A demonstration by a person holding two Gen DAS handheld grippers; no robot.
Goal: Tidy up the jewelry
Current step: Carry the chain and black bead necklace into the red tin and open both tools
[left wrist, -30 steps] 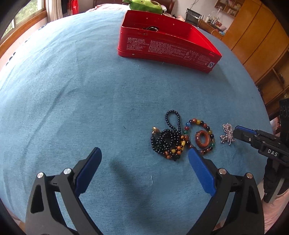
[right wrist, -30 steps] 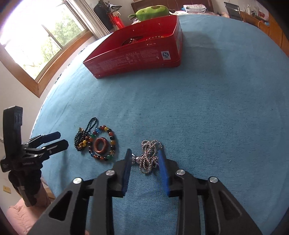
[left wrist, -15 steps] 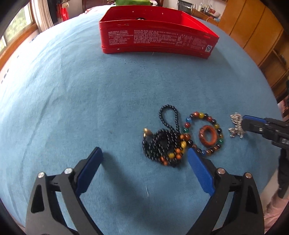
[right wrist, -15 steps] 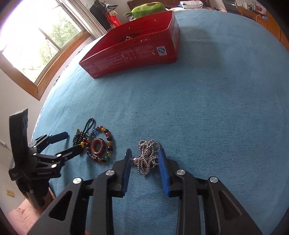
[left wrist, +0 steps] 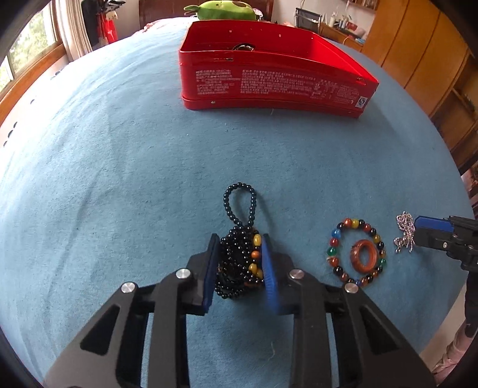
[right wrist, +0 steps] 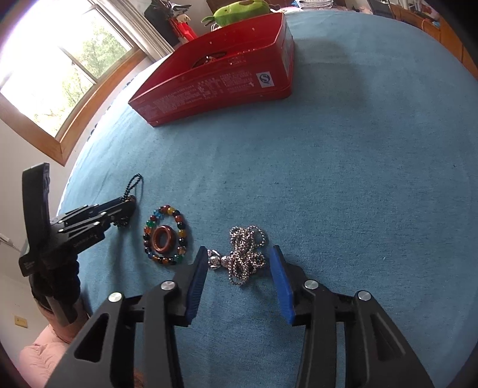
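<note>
While the black beads are pinched between blue pads, the rest of the jewelry is seen lying loose on the blue surface.

Left claw: closed on the bunched black beads, whose yellow and orange beads are pressed against the right pad; a loop of the strand is left sticking out toward 12 o'clock, flat on the surface.

Right claw: held open, its pads set to either side of the chain; a gap is seen at the right pad, while the chain's pendant end lies just beside the left pad; touch cannot be told.

Chain: heaped in a silver tangle on the surface, between the right claw's fingers.

Bracelet: a ring of coloured beads, laid flat at 3 o'clock from the black beads in the left view, between them and the chain.

Ring: reddish-brown, laid inside the bracelet.

Tin: red, open-topped, placed at 12 o'clock in the left view, well apart from the loose pieces; a dark item is glimpsed inside, too small to be identified.

Plush: green, seen beyond the tin's far wall.

Window: seen at 10 o'clock in the right view.
</note>
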